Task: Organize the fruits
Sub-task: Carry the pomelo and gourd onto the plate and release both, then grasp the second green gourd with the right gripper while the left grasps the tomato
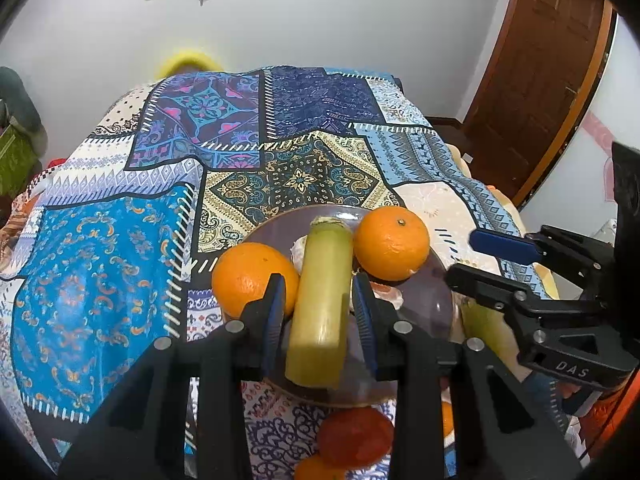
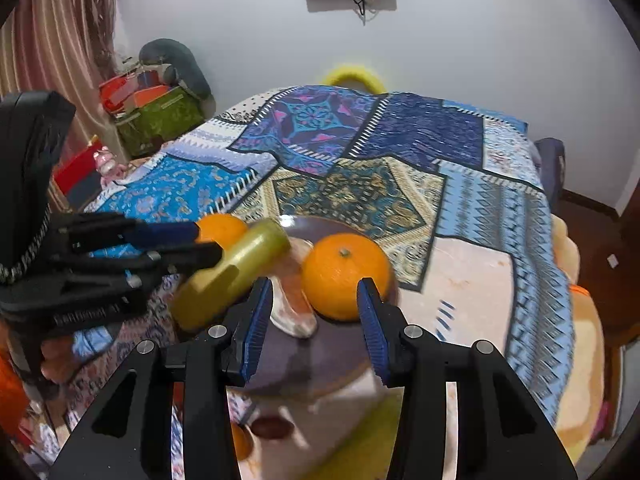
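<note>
A thick yellow-green stalk piece (image 1: 320, 304) is clamped between the blue pads of my left gripper (image 1: 318, 280), tilted above a purple-grey plate (image 1: 434, 300). Two oranges rest on that plate, one left of the stalk (image 1: 250, 276) and one to its right (image 1: 392, 244). Pale peeled fruit pieces (image 2: 294, 314) lie between them. In the right wrist view my left gripper (image 2: 208, 244) comes in from the left with the stalk (image 2: 236, 268). My right gripper (image 2: 314, 286) stands open above the plate's (image 2: 304, 356) near side, holding nothing, its right fingertip just in front of the orange (image 2: 344, 272).
A patchwork cloth (image 1: 296, 176) covers the table. A red-orange fruit (image 1: 356, 436) and another orange (image 1: 320, 468) lie near the front edge below the plate. A green box with clutter (image 2: 160, 120) stands past the far left corner, and a brown door (image 1: 536, 80) is at the right.
</note>
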Demonstrator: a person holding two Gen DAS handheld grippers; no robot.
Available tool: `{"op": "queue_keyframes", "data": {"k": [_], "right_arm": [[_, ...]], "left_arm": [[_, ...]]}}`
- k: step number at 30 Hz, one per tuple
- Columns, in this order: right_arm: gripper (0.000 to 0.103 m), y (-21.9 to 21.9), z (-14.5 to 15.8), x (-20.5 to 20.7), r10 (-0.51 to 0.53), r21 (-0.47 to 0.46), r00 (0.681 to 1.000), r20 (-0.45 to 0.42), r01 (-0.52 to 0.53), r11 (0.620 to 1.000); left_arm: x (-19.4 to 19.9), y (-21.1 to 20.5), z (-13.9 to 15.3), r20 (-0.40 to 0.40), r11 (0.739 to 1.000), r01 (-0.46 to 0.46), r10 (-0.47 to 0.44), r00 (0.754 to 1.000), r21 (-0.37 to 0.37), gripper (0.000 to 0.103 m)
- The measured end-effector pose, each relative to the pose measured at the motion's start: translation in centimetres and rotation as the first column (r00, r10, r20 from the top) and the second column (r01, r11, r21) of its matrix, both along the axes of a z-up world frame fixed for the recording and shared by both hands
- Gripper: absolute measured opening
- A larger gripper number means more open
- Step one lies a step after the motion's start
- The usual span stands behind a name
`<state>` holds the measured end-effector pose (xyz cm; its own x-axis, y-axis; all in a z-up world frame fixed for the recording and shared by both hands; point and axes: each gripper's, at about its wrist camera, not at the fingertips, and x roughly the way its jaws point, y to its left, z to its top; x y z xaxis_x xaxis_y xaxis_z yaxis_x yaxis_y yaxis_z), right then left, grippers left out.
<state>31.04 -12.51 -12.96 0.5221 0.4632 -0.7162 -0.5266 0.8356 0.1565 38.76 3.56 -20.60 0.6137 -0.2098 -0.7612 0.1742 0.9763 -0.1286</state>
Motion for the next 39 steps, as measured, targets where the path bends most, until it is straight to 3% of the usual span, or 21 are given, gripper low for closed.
{"op": "queue_keyframes", "data": {"k": [15,19,22,33,39], "right_arm": [[0.046,-4.0,-0.5,-5.2,-0.079,-0.075,0.997,-0.023,0.077,0.994],[0.047,-4.7,-1.9,-6.3,-0.107,-0.09,0.991,-0.075,0.1,0.991],[0.047,-4.8,-3.2,-7.0,-0.118,-0.097,0.986,-0.115,0.107,0.99],[0.053,-3.8,-6.0,-7.0,-0.133,-0.058,0.973,-0.189,0.124,0.991],[0.046,-4.4,-5.9,-7.6,-0.133,-0.038,0.973,-0.191,0.129,0.991]], "left_arm": [[-6.6,1.5,0.7,-0.03,0.999,-0.024,0.025,0.999,0.032,0.035],[-8.5,0.9,-0.1,-0.047,0.998,-0.013,0.016,0.999,0.06,0.05],[-9.5,0.4,-0.9,-0.065,0.998,-0.001,0.005,0.998,0.064,0.053],[-10.0,-1.3,-3.7,-0.112,0.996,0.004,0.006,0.994,0.084,0.059],[-9.1,-2.1,-4.5,-0.127,0.997,0.007,0.003,0.992,0.077,0.059]]}}
